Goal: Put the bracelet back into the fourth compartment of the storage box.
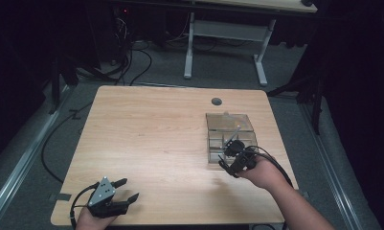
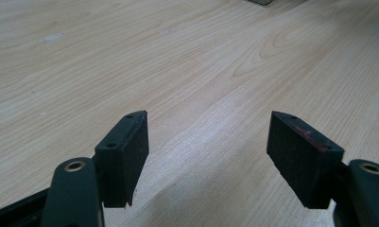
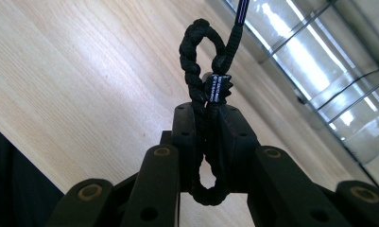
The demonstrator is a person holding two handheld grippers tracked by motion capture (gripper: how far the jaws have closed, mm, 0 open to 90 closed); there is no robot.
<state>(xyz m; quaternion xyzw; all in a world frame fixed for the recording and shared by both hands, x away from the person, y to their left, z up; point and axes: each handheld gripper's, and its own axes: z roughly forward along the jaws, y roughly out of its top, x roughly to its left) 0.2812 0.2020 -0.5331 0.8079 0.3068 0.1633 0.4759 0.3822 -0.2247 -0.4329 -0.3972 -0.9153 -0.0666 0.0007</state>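
A black braided cord loop [image 3: 195, 56] with a small black toggle [image 3: 218, 88] sticks up between the jaws of my right gripper [image 3: 209, 124], which is shut on it. In the high view that right gripper [image 1: 234, 154] hovers at the near edge of a clear plastic compartment box [image 1: 229, 122] on the right of the wooden table [image 1: 151, 134], with the cord's thin end [image 1: 235, 132] rising over the box. My left gripper [image 1: 130, 189] rests near the table's front left, open. The left gripper view has its two black pads [image 2: 126, 149] wide apart over bare wood, nothing between them.
The clear box wall [image 3: 319, 61] with its dividers lies just to the right of the right jaws. A round cable hole [image 1: 216, 101] sits near the table's far edge. Beyond the table stand a white desk frame [image 1: 189, 48] and floor cables [image 1: 137, 67].
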